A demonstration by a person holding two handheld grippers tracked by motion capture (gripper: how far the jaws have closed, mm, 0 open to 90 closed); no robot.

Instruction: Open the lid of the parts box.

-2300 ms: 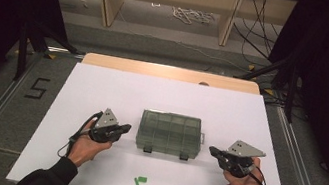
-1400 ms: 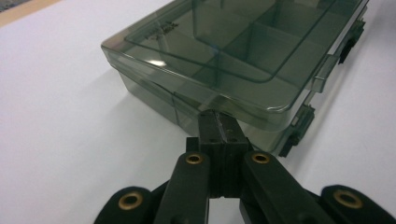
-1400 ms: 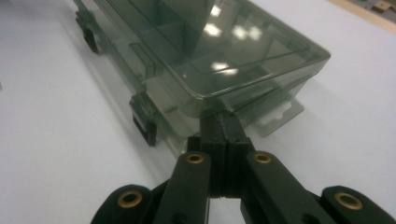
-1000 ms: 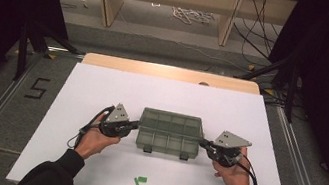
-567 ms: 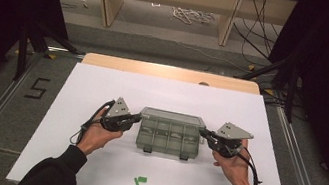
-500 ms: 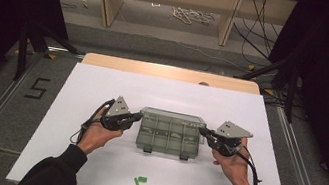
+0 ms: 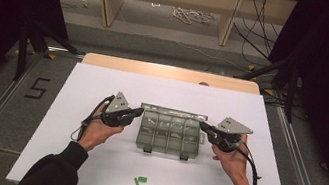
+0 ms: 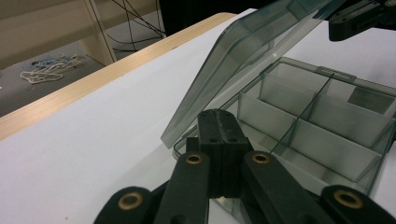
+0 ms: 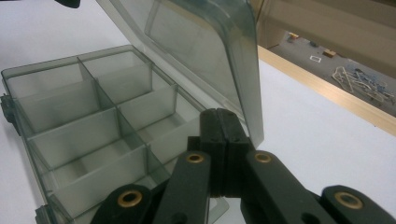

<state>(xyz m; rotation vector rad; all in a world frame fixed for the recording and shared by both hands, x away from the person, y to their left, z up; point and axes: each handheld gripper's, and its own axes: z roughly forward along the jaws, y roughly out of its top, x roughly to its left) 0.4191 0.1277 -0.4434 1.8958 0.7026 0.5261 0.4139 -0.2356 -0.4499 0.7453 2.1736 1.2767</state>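
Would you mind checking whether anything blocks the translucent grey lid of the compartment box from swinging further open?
Nothing visible does. The translucent grey lid stands raised over the compartment box, with bare white table behind its hinge side.

"Can you read anything here?"

"Yes, one thing. There is a big dark number 5 [image 7: 37,87] on the grey floor [image 7: 2,111]. It sits at the left of the frame in the high view, just beside the white table."

"Is there any writing on the box?"

"No. I can read no words or labels on it."

"And on the tools in the hands?"

"None I can read there either. The 5 is all."
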